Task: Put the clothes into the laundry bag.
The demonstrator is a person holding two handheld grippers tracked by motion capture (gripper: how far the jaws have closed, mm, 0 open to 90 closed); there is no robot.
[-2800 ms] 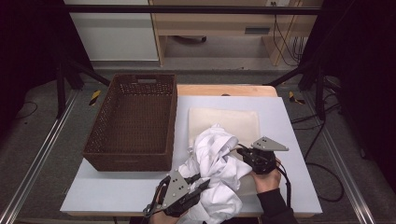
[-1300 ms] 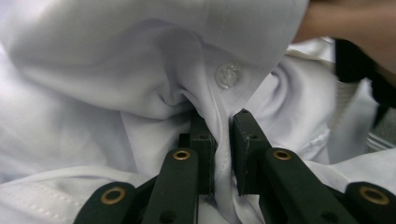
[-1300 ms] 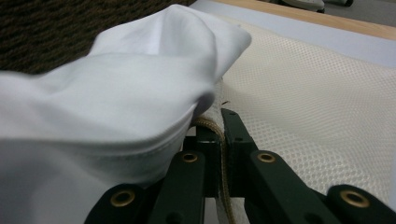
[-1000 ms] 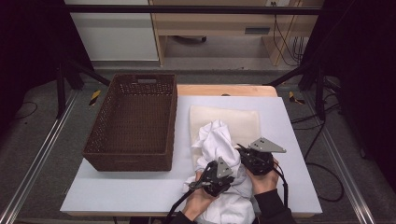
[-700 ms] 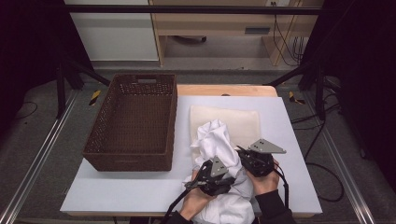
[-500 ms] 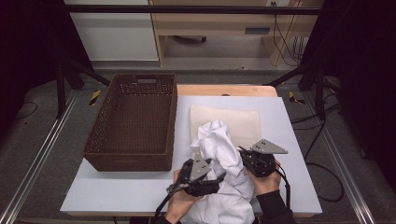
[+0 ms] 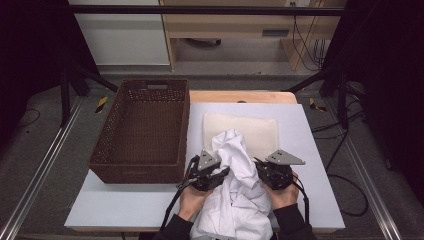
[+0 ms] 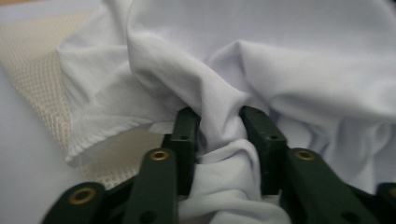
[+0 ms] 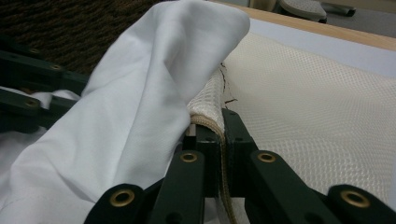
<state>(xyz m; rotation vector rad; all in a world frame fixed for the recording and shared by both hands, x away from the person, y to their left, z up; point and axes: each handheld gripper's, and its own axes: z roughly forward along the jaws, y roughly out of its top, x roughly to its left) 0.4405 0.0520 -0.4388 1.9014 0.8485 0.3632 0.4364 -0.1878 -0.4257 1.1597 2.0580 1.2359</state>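
Observation:
A crumpled white garment point(image 7: 235, 150) lies at the table's front centre, partly over a cream mesh cloth point(image 7: 260, 130). My left gripper point(image 7: 222, 174) is at the garment's left side. In the left gripper view a bunched fold of the garment point(image 8: 280, 56) sits pinched between the jaws of the left gripper point(image 8: 219, 121), which have just been closing on it. My right gripper point(image 7: 257, 167) is at the garment's right side. The right gripper point(image 9: 222, 119) is shut on the raised edge of the mesh cloth point(image 9: 317, 116), and the white garment point(image 9: 140, 93) drapes against it.
A dark woven basket point(image 7: 140, 172), empty, stands on the left half of the white table point(image 7: 125, 205) and reaches close to my left gripper. A wooden strip runs along the table's far edge. Metal rails flank the table on both sides.
My left gripper let go of the garment, shifted left and a little away from the person, and closed on a fold at the garment's left side. The right gripper has not moved.

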